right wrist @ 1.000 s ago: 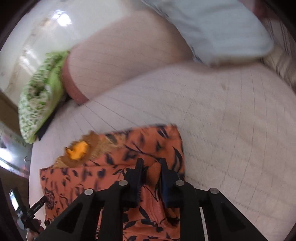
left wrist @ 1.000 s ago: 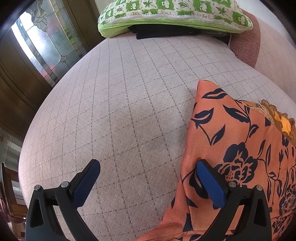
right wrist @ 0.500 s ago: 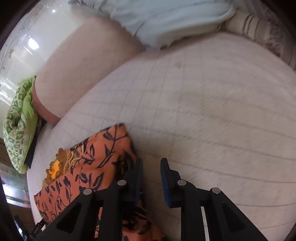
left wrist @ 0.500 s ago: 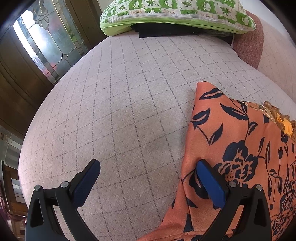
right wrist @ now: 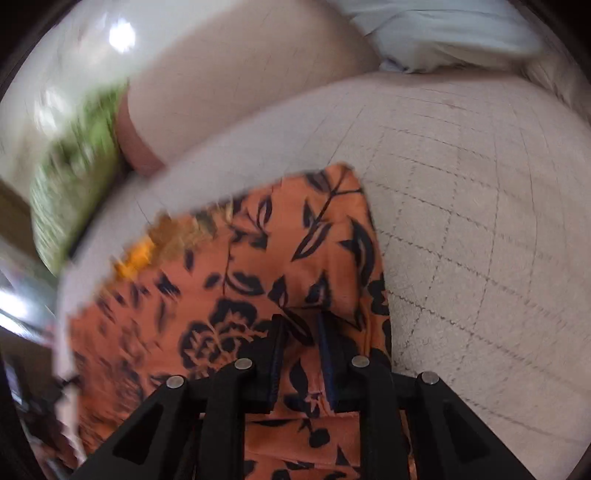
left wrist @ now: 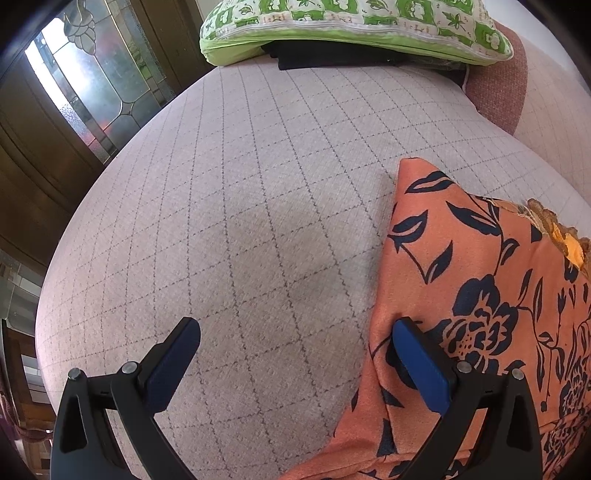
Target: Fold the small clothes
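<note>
**Orange garment on the checked cushion, one claw wide, one nearly closed**

No brand, label or writing can be read in either view.

The right wrist view is smeared by motion: the green pillow (right wrist: 74,184) at the left is only a streak, and the pale cloth (right wrist: 443,33) at the top edge is too blurred to name. The garment (right wrist: 258,266) runs out of frame at the bottom, behind the black finger frames, so its near edge is hidden. In the left wrist view the garment (left wrist: 480,288) is cut off at the right and bottom edges, and a dark thing (left wrist: 332,55) under the green pillow (left wrist: 351,26) is mostly covered. A glazed door (left wrist: 88,77) shows at the left.

The garment, orange with dark flowers and a gold trim patch (left wrist: 561,236), lies flat on the checked cushion (left wrist: 240,221).

The left gripper (left wrist: 295,354) stands spread wide and grips nothing: its left finger is over bare cushion, its right finger over the garment's left edge, which lies between the two.

The right gripper (right wrist: 301,354) is over the garment near its right edge, fingers drawn close with a narrow gap. Cloth shows in that gap, but I cannot tell whether the pads (right wrist: 327,354) pinch a fold or merely sit above it.
</note>
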Available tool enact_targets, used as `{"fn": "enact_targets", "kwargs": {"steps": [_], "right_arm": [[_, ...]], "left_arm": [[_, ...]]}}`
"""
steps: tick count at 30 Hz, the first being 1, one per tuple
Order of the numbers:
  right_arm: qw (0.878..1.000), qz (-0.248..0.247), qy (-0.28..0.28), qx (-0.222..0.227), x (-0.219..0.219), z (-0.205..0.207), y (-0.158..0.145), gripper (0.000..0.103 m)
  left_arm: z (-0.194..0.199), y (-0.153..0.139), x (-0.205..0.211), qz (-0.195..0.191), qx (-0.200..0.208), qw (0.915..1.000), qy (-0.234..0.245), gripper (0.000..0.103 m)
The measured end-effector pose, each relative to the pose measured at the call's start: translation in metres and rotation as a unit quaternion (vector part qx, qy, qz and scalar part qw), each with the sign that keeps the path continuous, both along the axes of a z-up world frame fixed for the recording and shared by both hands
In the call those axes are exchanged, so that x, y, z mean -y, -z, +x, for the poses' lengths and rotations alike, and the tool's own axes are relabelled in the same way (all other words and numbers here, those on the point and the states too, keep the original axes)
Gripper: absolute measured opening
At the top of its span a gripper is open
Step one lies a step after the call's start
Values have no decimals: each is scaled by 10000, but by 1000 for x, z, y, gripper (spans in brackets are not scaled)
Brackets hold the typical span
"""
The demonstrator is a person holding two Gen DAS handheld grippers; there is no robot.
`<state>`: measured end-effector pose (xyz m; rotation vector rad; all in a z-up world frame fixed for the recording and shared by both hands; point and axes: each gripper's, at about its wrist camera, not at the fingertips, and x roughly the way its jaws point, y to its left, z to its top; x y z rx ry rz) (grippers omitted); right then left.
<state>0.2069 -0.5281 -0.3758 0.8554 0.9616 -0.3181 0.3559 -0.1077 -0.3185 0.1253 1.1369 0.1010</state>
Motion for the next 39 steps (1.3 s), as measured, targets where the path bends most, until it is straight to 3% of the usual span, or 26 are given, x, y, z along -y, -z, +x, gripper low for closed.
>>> {"fn": "enact_targets", "kwargs": {"steps": [5, 8, 11, 13, 16, 18, 24, 25, 27, 30, 34, 39], "right_arm": [[9982, -389, -369, -270, -14, 7, -25, 22], [9984, -360, -324, 288, -22, 24, -49, 22], [9990, -283, -337, 35, -24, 48, -37, 22], [9975, -351, -426, -448, -18, 64, -9, 22], [9990, -259, -297, -230, -16, 68, -6, 22], [9992, -186, -268, -249, -15, 65, -13, 22], [9989, -85, -393, 244, -16, 9, -41, 22], [9984, -187, -494, 221, -22, 1, -40, 22], [9957, -491, -732, -279, -36, -8, -24, 22], [9950, -703, -708, 11, -43, -26, -30, 23], [9949, -518, -820, -293, -51, -58, -46, 22], [9932, -281, -1118, -144, -77, -127, -69, 22]], "left_arm": [[2, -2, -3, 45, 1, 10000, -71, 103], [-1, -11, 2, 193, 223, 9996, 45, 103], [-3, -18, 8, 67, 407, 9989, 222, 103], [-2, -13, 14, 83, 349, 9988, 329, 103], [3, 0, 20, 415, 187, 9983, 353, 103], [5, -1, 17, 334, 170, 9988, 301, 103], [0, -4, 7, 335, 171, 9990, 224, 103], [-1, -4, 7, 381, 189, 9988, 232, 103], [-4, -3, 10, 456, 180, 9985, 257, 103], [-7, 0, 14, 552, 135, 9979, 307, 103], [-12, -3, 7, 442, 73, 9985, 322, 103], [-29, -8, -3, 543, 199, 9973, 447, 103]]}}
